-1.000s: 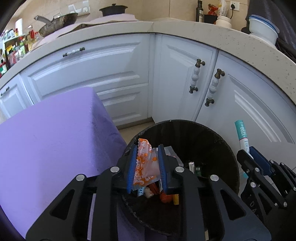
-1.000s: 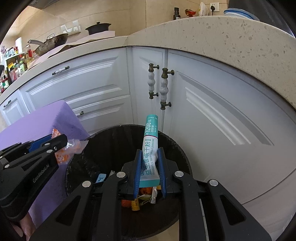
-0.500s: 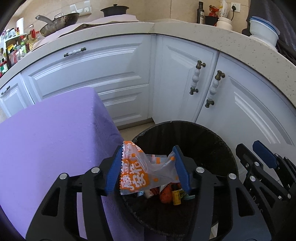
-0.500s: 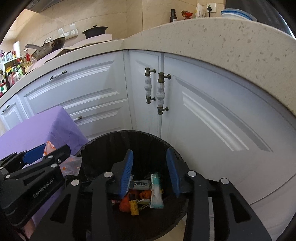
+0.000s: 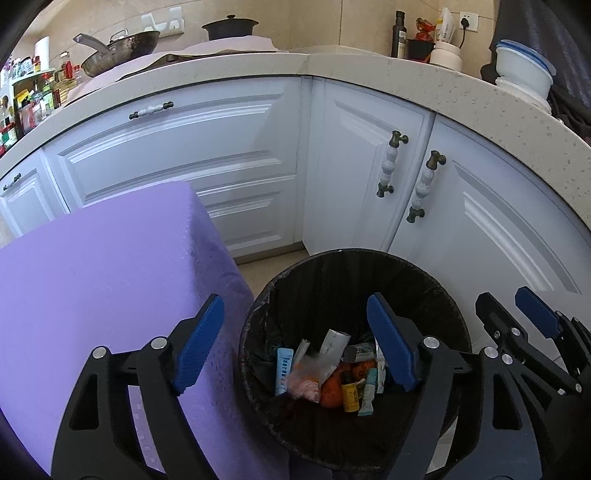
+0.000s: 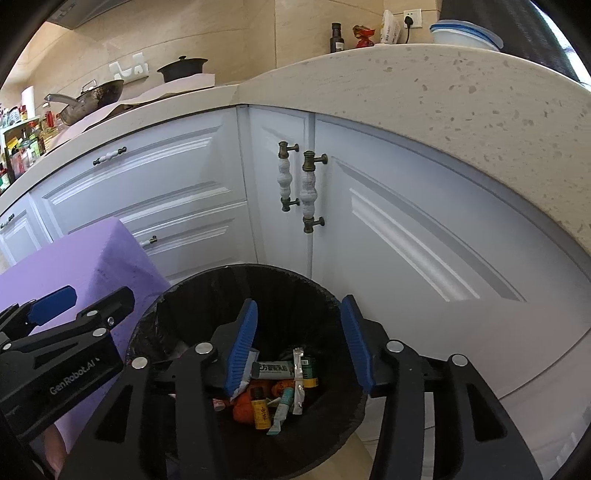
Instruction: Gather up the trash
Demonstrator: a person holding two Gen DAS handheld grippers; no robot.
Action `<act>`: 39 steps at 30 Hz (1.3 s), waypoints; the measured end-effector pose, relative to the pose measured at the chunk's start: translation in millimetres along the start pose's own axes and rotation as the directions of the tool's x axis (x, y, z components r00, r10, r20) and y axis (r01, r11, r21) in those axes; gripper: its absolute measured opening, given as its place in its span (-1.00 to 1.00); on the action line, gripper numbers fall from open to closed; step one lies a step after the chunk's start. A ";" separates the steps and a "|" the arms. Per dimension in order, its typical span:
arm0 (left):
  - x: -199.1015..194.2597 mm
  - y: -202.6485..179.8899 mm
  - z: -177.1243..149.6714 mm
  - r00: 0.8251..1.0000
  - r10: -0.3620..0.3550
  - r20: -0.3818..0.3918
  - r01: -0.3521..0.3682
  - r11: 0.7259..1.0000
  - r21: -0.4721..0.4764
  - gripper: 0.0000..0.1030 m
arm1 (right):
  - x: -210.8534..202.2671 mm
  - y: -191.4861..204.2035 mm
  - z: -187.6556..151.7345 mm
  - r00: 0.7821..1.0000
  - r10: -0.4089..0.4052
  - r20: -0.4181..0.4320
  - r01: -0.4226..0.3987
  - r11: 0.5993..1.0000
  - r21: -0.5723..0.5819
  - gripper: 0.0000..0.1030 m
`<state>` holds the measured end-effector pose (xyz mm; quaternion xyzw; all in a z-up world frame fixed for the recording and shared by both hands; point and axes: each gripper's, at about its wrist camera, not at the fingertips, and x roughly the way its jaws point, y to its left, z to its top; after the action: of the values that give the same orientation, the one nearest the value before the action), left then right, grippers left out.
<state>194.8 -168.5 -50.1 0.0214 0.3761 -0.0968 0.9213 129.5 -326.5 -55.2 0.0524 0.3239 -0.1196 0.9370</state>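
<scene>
Both grippers are parked over the round black trash bin with the black liner bag (image 5: 258,317), which sits on the floor in the corner of the white panelled kitchen cabinets (image 5: 221,155); the left gripper with blue pads (image 5: 295,341) has its jaws opening, already spread wide, nothing between them but air, one pad over the purple block (image 5: 92,280) and the other over the bin mouth; the right gripper with blue pads (image 6: 301,341) is opening too, not as wide, and also pinching nothing; in its own view it hangs right above the bin (image 6: 236,288). The trash is all down at the bottom of the bin: a crinkled clear-and-orange snack wrapper (image 5: 306,384), a slim light-blue sachet (image 5: 282,371), a white-and-teal tube (image 6: 298,380) lying on the heap, a small yellow bottle (image 5: 350,395), plus some orange stuff I can't identify; the purple block stands just beside the bin on its left. Up on the speckled stone countertop (image 6: 424,96) there's a dark wok (image 5: 122,51) and a black lidded pot (image 5: 229,27).
</scene>
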 end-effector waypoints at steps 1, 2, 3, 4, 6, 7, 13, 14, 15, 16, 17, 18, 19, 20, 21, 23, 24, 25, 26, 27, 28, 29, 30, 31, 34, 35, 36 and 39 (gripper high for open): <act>0.2 -0.4 0.0 1.000 -0.001 0.000 0.001 1.000 0.001 0.53 | -0.2 -1.1 0.1 1.000 -0.002 0.001 0.002 1.000 0.002 0.00; 0.3 -1.0 -0.1 1.000 -0.002 0.000 0.002 1.000 0.003 0.53 | -0.4 -1.9 0.1 1.000 -0.004 0.002 0.004 1.000 0.004 0.01; 0.1 -1.4 -0.2 1.000 -0.003 0.000 0.003 1.000 0.006 0.54 | -0.8 -2.7 -0.1 1.000 -0.007 0.002 0.007 1.000 0.006 0.02; 0.0 -1.8 -0.3 1.000 -0.002 0.000 0.002 1.000 0.008 0.54 | -1.0 -3.4 -0.1 1.000 -0.009 0.002 0.009 1.000 0.007 0.03; -0.3 -2.6 -0.2 1.000 -0.006 0.001 0.006 1.000 0.009 0.55 | -1.4 -5.7 -0.6 1.000 -0.011 0.001 0.011 1.000 0.012 0.04; -0.7 -2.8 -0.2 1.000 -0.006 0.003 0.006 1.000 0.010 0.55 | -1.5 -6.3 -0.6 1.000 -0.012 0.001 0.012 1.000 0.014 0.05; -5.7 -4.4 -0.3 1.000 0.005 0.020 -0.006 1.000 0.023 0.58 | -3.6 -6.2 -0.6 1.000 -0.017 0.004 0.016 1.000 0.014 0.08; -6.8 -4.0 -0.4 1.000 0.007 0.023 -0.008 1.000 0.022 0.58 | -4.0 -6.0 -1.0 1.000 -0.018 0.004 0.017 1.000 0.013 0.09; -7.7 -3.8 -0.3 1.000 0.009 0.026 -0.010 1.000 0.020 0.58 | -4.1 -5.9 -1.2 1.000 -0.019 0.004 0.019 1.000 0.013 0.09; -8.9 -3.4 -0.3 1.000 0.010 0.028 -0.011 1.000 0.020 0.58 | -4.2 -6.1 -1.3 1.000 -0.022 0.004 0.021 1.000 0.012 0.09; -10.7 -2.5 -0.5 0.999 0.012 0.031 -0.012 1.000 0.020 0.58 | -4.9 -5.9 -1.7 1.000 -0.024 0.003 0.024 1.000 0.013 0.09; -11.9 -1.9 -0.5 0.999 0.013 0.033 -0.014 1.000 0.020 0.58 | -5.7 -6.0 -2.3 1.000 -0.027 0.002 0.027 1.000 0.013 0.09; -13.9 -0.8 -0.7 0.999 0.016 0.036 -0.017 1.000 0.019 0.58 | -6.4 -6.1 -2.6 1.000 -0.029 0.001 0.029 0.999 0.014 0.10; -16.2 0.4 -1.2 0.999 0.019 0.039 -0.020 1.000 0.019 0.58 | -7.4 -6.1 -3.0 0.999 -0.032 0.001 0.032 0.999 0.015 0.11; -18.7 1.8 -1.5 0.999 0.020 0.042 -0.021 1.000 0.019 0.58 | -8.3 -6.1 -3.1 0.999 -0.035 0.002 0.035 0.999 0.015 0.12; -24.8 5.2 -2.4 0.999 0.024 0.048 -0.025 1.000 0.019 0.58 | -12.5 -5.8 -3.8 0.999 -0.043 0.006 0.043 0.999 0.013 0.13; -28.8 7.0 -2.9 0.998 0.027 0.052 -0.028 0.999 0.020 0.58 | -15.0 -5.7 -4.3 0.999 -0.046 0.009 0.046 0.999 0.013 0.15; -31.8 8.6 -3.2 0.998 0.028 0.055 -0.029 0.999 0.022 0.59 | -17.6 -5.6 -4.2 0.999 -0.047 0.012 0.047 0.999 0.013 0.17; -36.8 10.6 -4.0 0.998 0.031 0.059 -0.033 0.999 0.025 0.60 | -20.4 -5.5 -4.1 0.999 -0.050 0.014 0.050 0.999 0.013 0.18; -40.4 12.3 -4.6 0.997 0.033 0.063 -0.035 0.999 0.027 0.60 | -23.5 -5.1 -4.3 0.998 -0.053 0.017 0.053 0.999 0.012 0.20; -44.5 14.3 -5.2 0.997 0.037 0.069 -0.039 0.999 0.027 0.62 | -27.6 -4.9 -4.4 0.998 -0.056 0.021 0.056 0.998 0.011 0.22; -48.7 15.7 -5.7 0.996 0.042 0.075 -0.044 0.999 0.026 0.64 | -32.3 -4.8 -4.5 0.998 -0.056 0.027 0.056 0.998 0.011 0.23; -54.5 18.2 -6.6 0.996 0.044 0.083 -0.046 0.999 0.025 0.66 | -36.3 -4.7 -4.5 0.998 -0.058 0.032 0.058 0.998 0.011 0.25; -59.1 20.2 -7.2 0.995 0.045 0.090 -0.048 0.999 0.024 0.68 | -39.6 -4.6 -4.5 0.998 -0.060 0.035 0.060 0.998 0.011 0.28; -76.1 27.1 -11.3 0.992 0.053 0.112 -0.057 0.998 0.028 0.71 | -52.7 -3.6 -6.8 0.997 -0.063 0.047 0.063 0.998 0.013 0.30; -79.3 28.0 -12.6 0.992 0.056 0.116 -0.060 0.998 0.029 0.72 | -56.5 -2.8 -7.8 0.997 -0.063 0.049 0.063 0.998 0.011 0.30; -84.5 30.0 -15.0 0.991 0.060 0.122 -0.065 0.997 0.031 0.72 | -60.1 -1.6 -8.9 0.997 -0.064 0.051 0.064 0.998 0.009 0.30; -98.3 36.7 -22.6 0.989 0.070 0.133 -0.075 0.997 0.034 0.74 | -72.8 2.4 -12.3 0.996 -0.064 0.059 0.064 0.998 0.000 0.31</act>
<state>117.7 -114.0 1.0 0.0464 0.3114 -0.0718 0.9464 67.4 -308.2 -19.6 0.0376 0.2978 -0.1507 0.9419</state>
